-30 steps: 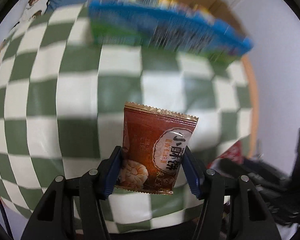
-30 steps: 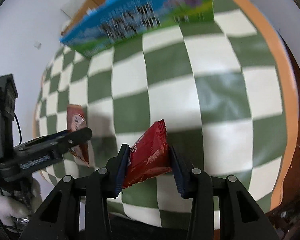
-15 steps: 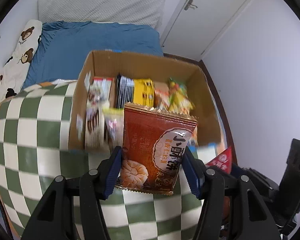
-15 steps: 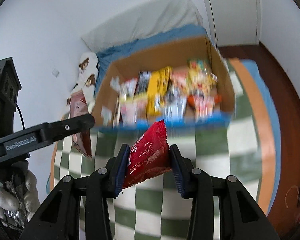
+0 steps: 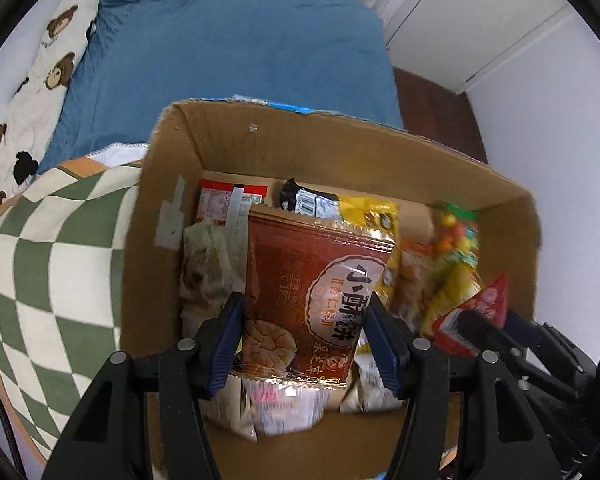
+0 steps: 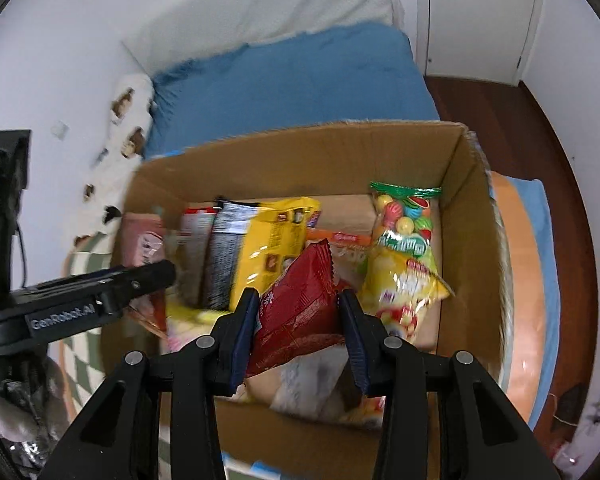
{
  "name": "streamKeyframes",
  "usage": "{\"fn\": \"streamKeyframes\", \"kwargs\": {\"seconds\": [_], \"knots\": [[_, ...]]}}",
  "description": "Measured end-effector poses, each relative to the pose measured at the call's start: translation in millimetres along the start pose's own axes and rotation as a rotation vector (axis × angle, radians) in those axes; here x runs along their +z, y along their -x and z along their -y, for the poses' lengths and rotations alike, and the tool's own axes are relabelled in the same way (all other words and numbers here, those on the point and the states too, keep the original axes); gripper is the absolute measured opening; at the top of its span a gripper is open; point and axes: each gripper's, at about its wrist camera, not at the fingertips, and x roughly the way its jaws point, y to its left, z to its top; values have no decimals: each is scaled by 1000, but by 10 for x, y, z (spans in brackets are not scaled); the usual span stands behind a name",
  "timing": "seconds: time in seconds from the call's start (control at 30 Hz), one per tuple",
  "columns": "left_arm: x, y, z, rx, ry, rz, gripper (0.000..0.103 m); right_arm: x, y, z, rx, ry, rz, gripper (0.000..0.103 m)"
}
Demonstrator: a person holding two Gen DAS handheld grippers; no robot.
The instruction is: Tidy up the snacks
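Over cardboard box (image 5: 380, 152) now, past checkered cloth (image 5: 40, 264), both packets still gripped

Two grippers are showing: the left gripper (image 5: 304, 340) and the right gripper (image 6: 298, 332). Each is carrying one packet, one brown pastry packet (image 5: 316, 296) and one red packet (image 6: 296, 308). One cardboard box (image 6: 300, 152) is sitting below, holding several snack bags, too blurred for an exact count. One checked cloth (image 5: 60, 248) is lying beside it.
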Motion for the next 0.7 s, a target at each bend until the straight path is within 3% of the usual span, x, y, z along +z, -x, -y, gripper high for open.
{"fn": "streamKeyframes", "kwargs": {"seconds": [0.13, 0.17, 0.23, 0.27, 0.4, 0.7], "knots": [[94, -211, -20, 14, 4, -51, 58, 172, -434, 99, -21, -12, -125, 48], [103, -267, -26, 29, 2, -62, 62, 171, -493, 103, -37, -6, -149, 52], [120, -333, -25, 44, -3, -73, 83, 186, -613, 139, -77, 1, -191, 89], [117, -359, -30, 49, -5, -74, 92, 186, -636, 142, -87, 8, -198, 95], [65, -440, -17, 85, -29, -72, 98, 165, -690, 181, -114, 18, -222, 96], [-143, -220, 13, 49, -28, -31, 100, 64, -587, 216, -123, 17, -179, 96]]}}
